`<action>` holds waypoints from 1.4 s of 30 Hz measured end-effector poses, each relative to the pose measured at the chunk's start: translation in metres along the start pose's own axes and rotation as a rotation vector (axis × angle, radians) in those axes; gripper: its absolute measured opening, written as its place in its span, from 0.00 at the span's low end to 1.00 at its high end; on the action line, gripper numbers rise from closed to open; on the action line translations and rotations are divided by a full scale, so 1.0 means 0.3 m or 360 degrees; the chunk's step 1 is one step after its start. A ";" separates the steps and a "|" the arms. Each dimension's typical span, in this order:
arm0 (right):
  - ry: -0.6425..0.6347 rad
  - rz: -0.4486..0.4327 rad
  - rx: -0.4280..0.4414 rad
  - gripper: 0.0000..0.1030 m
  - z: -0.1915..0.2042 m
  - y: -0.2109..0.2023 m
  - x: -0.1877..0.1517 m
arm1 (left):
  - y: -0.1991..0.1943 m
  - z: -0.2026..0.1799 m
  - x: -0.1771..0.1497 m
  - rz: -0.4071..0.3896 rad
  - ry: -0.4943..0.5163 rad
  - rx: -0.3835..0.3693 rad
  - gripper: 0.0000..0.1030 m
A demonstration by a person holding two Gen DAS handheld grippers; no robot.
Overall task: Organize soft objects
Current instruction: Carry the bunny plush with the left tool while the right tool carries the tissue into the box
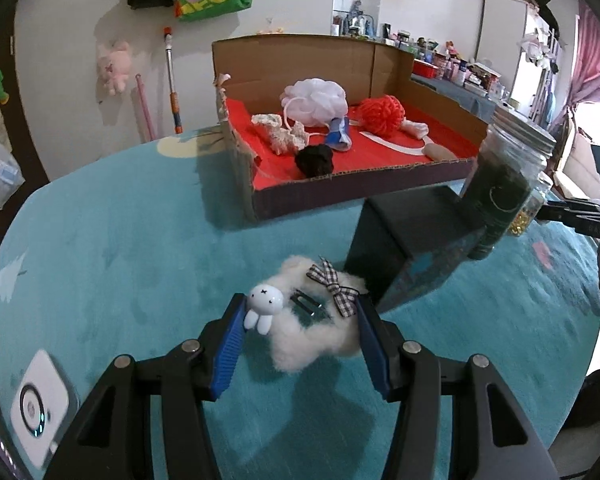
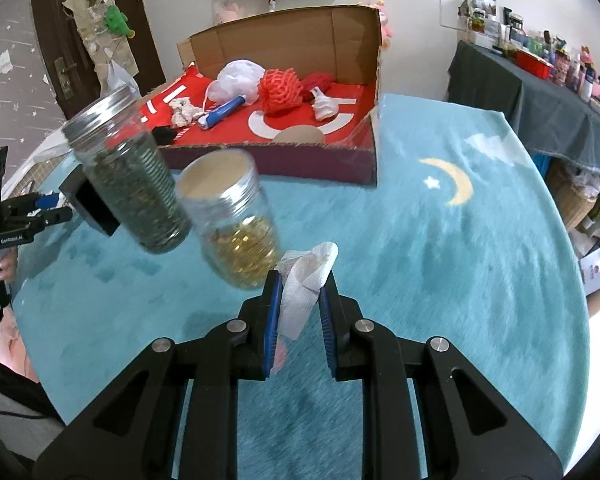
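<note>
My left gripper (image 1: pixel 300 316) is shut on a white fluffy hair clip (image 1: pixel 320 340) that carries a small rabbit figure (image 1: pixel 262 304) and a checked bow (image 1: pixel 334 284); it hangs just above the teal blanket (image 1: pixel 120 260). My right gripper (image 2: pixel 302 284) is shut on a crumpled white tissue (image 2: pixel 306 276) that sticks up between its blue pads. Ahead of both stands an open cardboard box (image 1: pixel 340 194) (image 2: pixel 300 162) with a red floor. In it lie a white mesh pouf (image 1: pixel 316 100), a red yarn ball (image 1: pixel 382 114), a pale crochet piece (image 1: pixel 278 132) and a black lump (image 1: pixel 314 160).
A jar of green bits (image 2: pixel 136 184) (image 1: pixel 504 168) and a jar of yellow beads (image 2: pixel 236 232) stand close to my right gripper's left. A dark box (image 1: pixel 404 248) sits just right of the left gripper. A white device (image 1: pixel 40 404) lies at lower left. A cluttered side table (image 2: pixel 540 92) is far right.
</note>
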State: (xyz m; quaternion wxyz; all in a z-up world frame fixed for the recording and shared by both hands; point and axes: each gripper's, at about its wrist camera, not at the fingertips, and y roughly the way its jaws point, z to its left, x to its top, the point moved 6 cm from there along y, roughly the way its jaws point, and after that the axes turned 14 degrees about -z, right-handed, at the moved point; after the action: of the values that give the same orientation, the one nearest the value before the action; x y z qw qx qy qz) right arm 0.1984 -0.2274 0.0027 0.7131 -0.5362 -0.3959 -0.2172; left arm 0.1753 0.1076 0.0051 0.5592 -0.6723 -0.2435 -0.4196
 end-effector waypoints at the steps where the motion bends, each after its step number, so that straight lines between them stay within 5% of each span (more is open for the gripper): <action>1: -0.0007 0.0001 0.0000 0.17 -0.001 0.005 0.005 | 0.004 0.001 0.001 0.0004 0.0007 -0.0006 0.54; 18: -0.0074 -0.0008 0.0140 0.17 -0.031 0.066 0.135 | 0.033 0.046 0.135 -0.0027 0.0037 -0.0174 0.54; 29: -0.0090 -0.0044 0.0304 0.17 0.004 0.103 0.271 | 0.092 -0.074 0.310 -0.0072 0.0163 -0.0338 0.54; 42: -0.0118 0.0161 0.0526 0.17 0.143 0.342 0.411 | 0.353 -0.198 0.445 0.0179 0.0162 -0.0477 0.54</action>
State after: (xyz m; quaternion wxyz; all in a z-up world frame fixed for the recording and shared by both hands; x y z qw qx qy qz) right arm 0.3324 -0.1391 0.0450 0.7865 -0.4386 -0.4247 -0.0930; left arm 0.3130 0.0047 0.0601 0.4868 -0.7387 -0.1115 -0.4528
